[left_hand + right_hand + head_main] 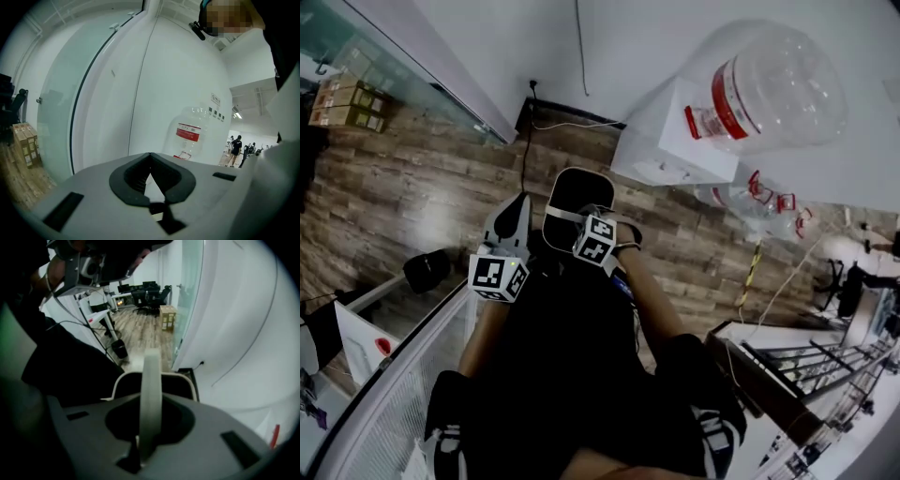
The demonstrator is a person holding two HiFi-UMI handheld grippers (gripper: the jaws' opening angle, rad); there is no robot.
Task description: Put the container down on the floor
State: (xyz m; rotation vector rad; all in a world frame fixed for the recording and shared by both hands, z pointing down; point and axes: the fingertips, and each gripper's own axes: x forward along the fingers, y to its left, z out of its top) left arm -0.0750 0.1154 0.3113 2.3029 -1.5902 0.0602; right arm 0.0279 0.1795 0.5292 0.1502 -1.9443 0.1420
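Observation:
The container (581, 192) is a black bin with a pale rim, hanging above the wooden floor in the head view. A whitish strap handle (151, 380) runs over its opening. My right gripper (151, 401) is shut on that handle, and the bin's rim (187, 377) shows just beyond the jaws. In the head view the right gripper (581, 225) sits right at the bin's near edge. My left gripper (514, 214) hangs beside the bin on its left, apart from it. The left gripper (150, 157) has its jaw tips together with nothing between them.
A white box (675, 136) stands against the wall with a big clear water bottle (759, 89) by it; the bottle (190, 133) also shows ahead of the left gripper. A black cable (525, 141) drops from a wall socket. Cardboard boxes (347, 98) sit far left, a desk frame (806, 366) right.

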